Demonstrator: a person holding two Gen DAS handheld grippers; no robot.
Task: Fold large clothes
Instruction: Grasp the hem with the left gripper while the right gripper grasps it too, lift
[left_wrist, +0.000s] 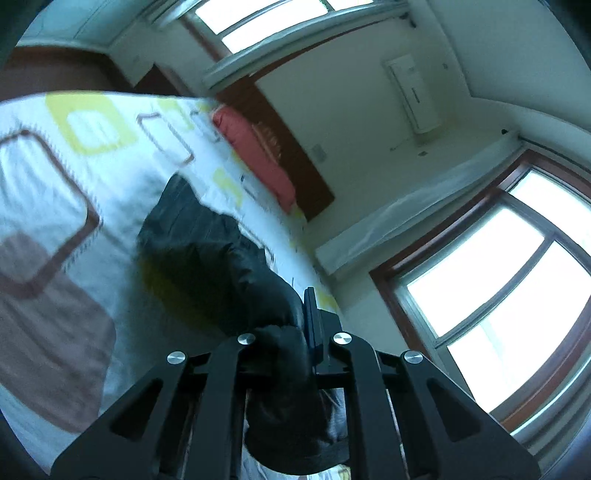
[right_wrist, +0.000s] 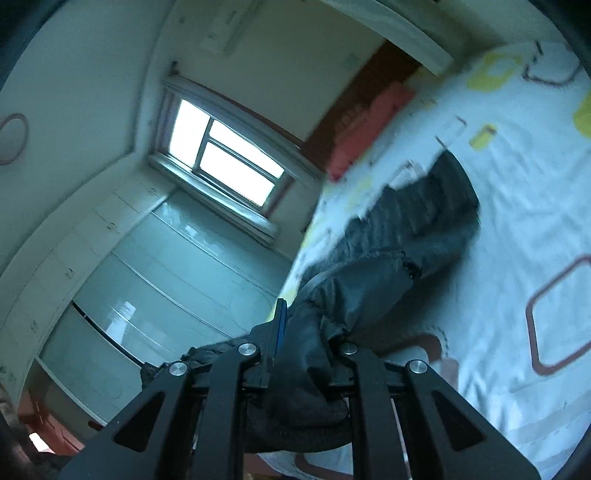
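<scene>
A: What is sitting closest to the cameras?

B: The left gripper (left_wrist: 314, 328) is clamping a bunched edge of a dark jacket (left_wrist: 207, 251). The right gripper (right_wrist: 291, 332) is pinching another part of the same jacket (right_wrist: 399, 251), jaws together on the fabric.

A: And farther out?

B: The rest of the jacket is trailing away from both grippers onto a patterned bedsheet (left_wrist: 44, 177), crumpled. A red pillow (left_wrist: 255, 147) is lying beyond.

A: Progress?

B: Folding is seemingly just beginning; no neat fold is showing.
</scene>
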